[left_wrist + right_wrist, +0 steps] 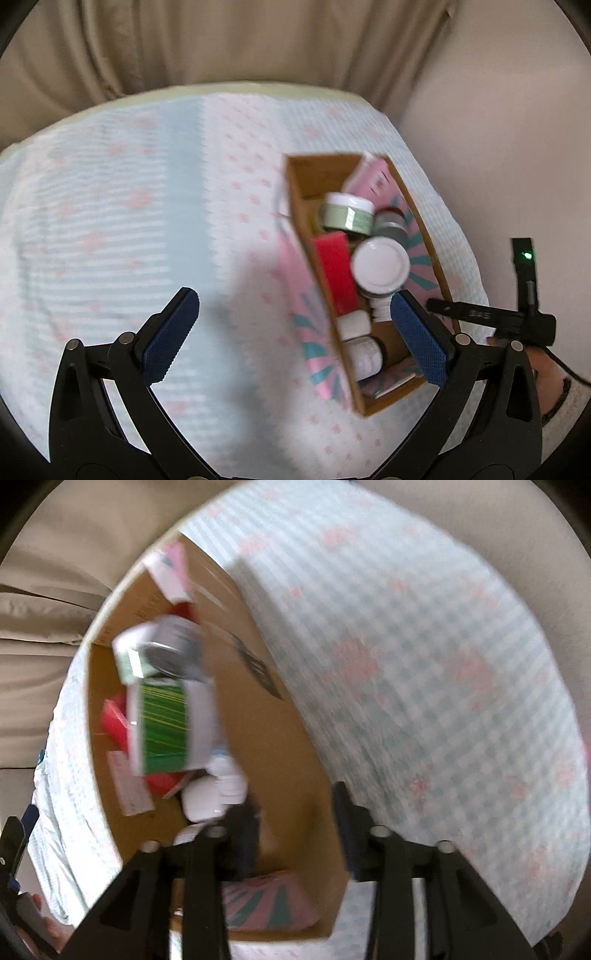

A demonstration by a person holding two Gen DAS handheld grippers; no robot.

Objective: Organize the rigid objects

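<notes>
Gaping empty, left hand-held gripper [295, 336], right hand-held gripper [295, 827] parted, green box [166, 727] only there

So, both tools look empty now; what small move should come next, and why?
Probably lift the right tool clear of the cardboard box. Its jaws stand open with nothing between them, while it hangs low over the green-and-white carton and other items inside. The left tool is also open and empty over the cloth.

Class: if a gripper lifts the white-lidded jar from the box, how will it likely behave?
The jar looks rigid, so it should keep its shape. Its round, smooth lid may slip between pads. Set on its side, it would probably roll; packed in the box, neighbours may shift.
</notes>
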